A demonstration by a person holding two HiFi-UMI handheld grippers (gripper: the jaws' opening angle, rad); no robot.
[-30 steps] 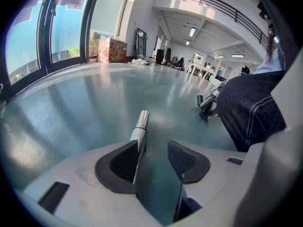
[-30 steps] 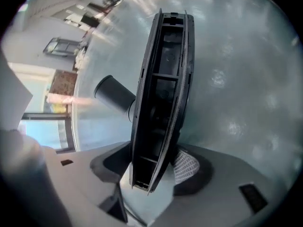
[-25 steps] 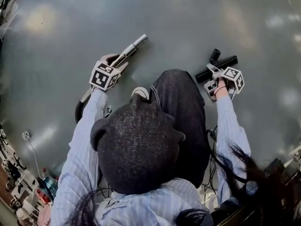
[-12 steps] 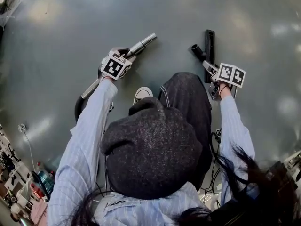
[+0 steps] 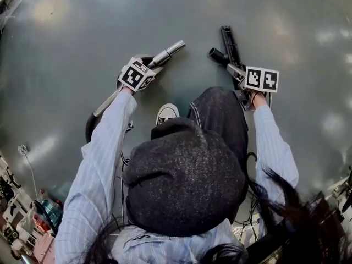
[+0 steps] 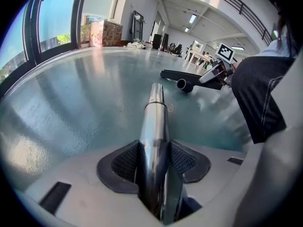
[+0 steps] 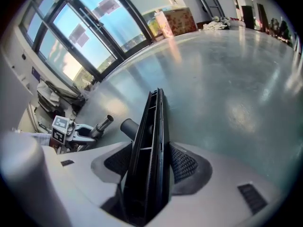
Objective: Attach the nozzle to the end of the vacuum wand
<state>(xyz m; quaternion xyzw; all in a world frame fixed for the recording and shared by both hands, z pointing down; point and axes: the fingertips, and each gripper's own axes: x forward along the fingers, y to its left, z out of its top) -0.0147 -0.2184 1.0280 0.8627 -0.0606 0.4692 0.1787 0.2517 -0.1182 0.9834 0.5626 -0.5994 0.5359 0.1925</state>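
Wand (image 5: 168, 51): judged rigid, slick; left gripper (image 5: 148, 66) clamped its shaft.
Nozzle (image 5: 229, 42): judged light, stiff; right gripper (image 5: 237, 73) clamped its head.

Daylight floods in from the windows (image 7: 80, 37) up-left beyond my right gripper's (image 7: 151, 161) fingers (image 7: 187, 167), throwing soft glare patches across the glossy floor (image 7: 227, 79). I see fisheye bending, dark corners, sharp focus.
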